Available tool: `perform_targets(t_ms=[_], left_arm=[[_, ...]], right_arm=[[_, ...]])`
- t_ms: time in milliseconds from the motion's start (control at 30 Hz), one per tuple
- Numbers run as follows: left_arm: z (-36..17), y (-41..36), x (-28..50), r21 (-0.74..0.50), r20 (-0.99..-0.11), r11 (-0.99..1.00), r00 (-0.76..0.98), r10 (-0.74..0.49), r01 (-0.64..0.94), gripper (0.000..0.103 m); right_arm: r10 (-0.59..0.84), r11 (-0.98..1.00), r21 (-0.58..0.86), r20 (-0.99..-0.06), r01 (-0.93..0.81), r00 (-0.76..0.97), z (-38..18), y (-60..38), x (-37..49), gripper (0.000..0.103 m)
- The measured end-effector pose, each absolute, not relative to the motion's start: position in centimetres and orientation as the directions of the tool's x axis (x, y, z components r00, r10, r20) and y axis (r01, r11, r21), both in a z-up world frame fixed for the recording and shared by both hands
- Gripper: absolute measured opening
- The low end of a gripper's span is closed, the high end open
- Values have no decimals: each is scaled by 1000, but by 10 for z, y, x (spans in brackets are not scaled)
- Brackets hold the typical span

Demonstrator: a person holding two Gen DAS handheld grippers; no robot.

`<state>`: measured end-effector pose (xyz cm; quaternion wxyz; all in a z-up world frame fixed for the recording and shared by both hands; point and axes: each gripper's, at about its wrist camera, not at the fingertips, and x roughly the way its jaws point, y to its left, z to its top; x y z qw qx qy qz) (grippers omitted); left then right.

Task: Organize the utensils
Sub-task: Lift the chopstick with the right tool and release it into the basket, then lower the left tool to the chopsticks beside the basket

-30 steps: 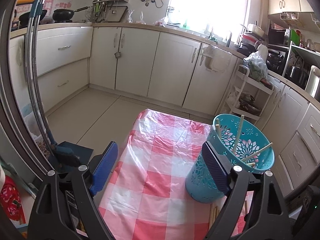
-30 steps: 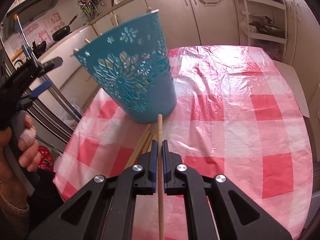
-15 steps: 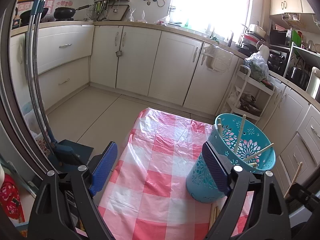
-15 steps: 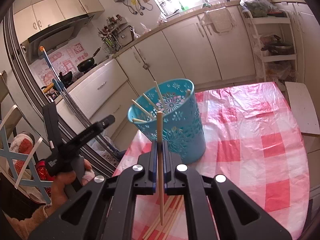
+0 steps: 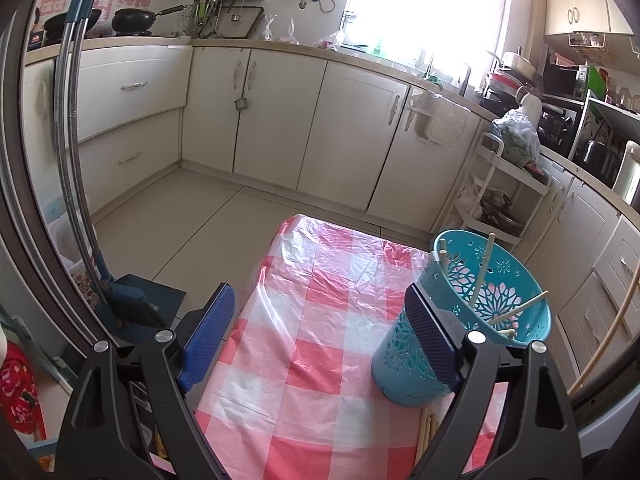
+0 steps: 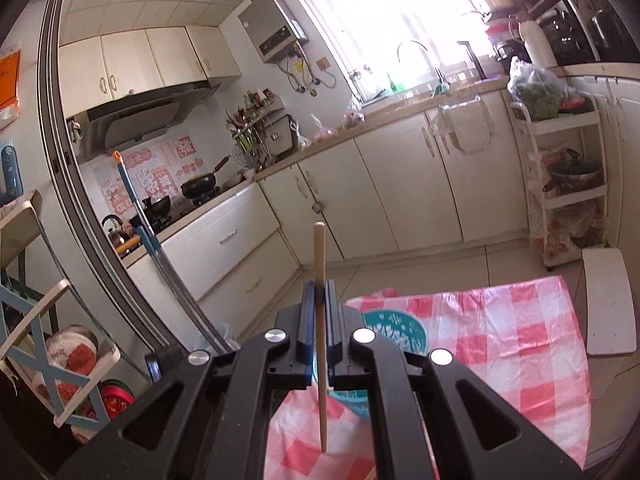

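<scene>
A big kitchen with pale cupboards (image 5: 276, 120) is seen all around, and much bare floor (image 5: 192, 216) is left open between the cupboards and the tabletop (image 5: 304, 320); the tabletop is covered with a pink and white checked plastic cloth, and its far edge and left edge are in plain sight, with a wide bare stretch of cloth to the left of the blue basket (image 5: 460, 336); the basket is stood near the right side of the tabletop, likely so that it can be reached from the pile of sticks; a few chopsticks (image 5: 482, 276) are already leaned inside it, with their tops poking over the rim; more loose sticks (image 5: 426, 428) are left lying on the cloth just beside the foot of the basket; the left claw (image 5: 320, 332) is held spread wide with nothing between its blue pads, and its right pad is seen just in front of the basket wall, perhaps to steady it, though touching cannot be told; the right claw (image 6: 319, 320) is pressed together on one chopstick (image 6: 320, 264), pinched near its middle and kept almost upright, likely so it can be dropped tip first into the basket (image 6: 394, 328), which is seen just below and behind the claw; open air is all around the stick, so nothing is in its way.
</scene>
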<state>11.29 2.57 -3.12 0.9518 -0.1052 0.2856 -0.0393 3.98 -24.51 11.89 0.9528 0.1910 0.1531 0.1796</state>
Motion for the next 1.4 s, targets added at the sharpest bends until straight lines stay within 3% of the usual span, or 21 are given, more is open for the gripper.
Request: perform_targets(t_ms=[167, 367, 567, 600, 667, 700, 900, 1033, 1133, 1400], left_arm=[[-31, 26, 113, -228, -537, 974, 833, -136, 12, 83], [-31, 26, 114, -234, -539, 972, 831, -135, 7, 84], [-31, 27, 116, -244, -543, 970, 829, -137, 0, 84], [-31, 27, 116, -243, -542, 970, 829, -136, 0, 84], [-32, 27, 116, -241, -544, 971, 828, -134, -1, 85], [-32, 27, 116, -239, -545, 971, 828, -133, -2, 85], [-34, 30, 116, -247, -551, 969, 825, -123, -20, 86], [-37, 32, 118, -234, -573, 972, 812, -107, -38, 86], [-45, 29, 119, -192, -612, 981, 786, -88, -39, 87], [-85, 0, 117, -82, -759, 990, 636, -138, 116, 87]], right_arm=[[287, 904, 378, -184, -201, 940, 119, -239, 64, 6], [173, 948, 306, -247, -93, 953, 67, -229, 87, 6], [164, 953, 295, -332, -62, 929, 35, -225, 95, 6], [170, 955, 289, -350, -66, 921, 33, -223, 97, 8], [168, 957, 283, -365, -63, 916, 32, -223, 93, 27], [164, 958, 281, -358, -61, 919, 34, -222, 89, 30], [147, 965, 255, -322, -64, 935, 37, -219, 35, 31], [159, 979, 190, -500, -71, 851, -15, -200, 13, 30], [181, 978, 197, -653, -66, 736, -69, -190, 13, 21], [165, 984, 171, -752, -52, 638, -111, -180, 30, 18]])
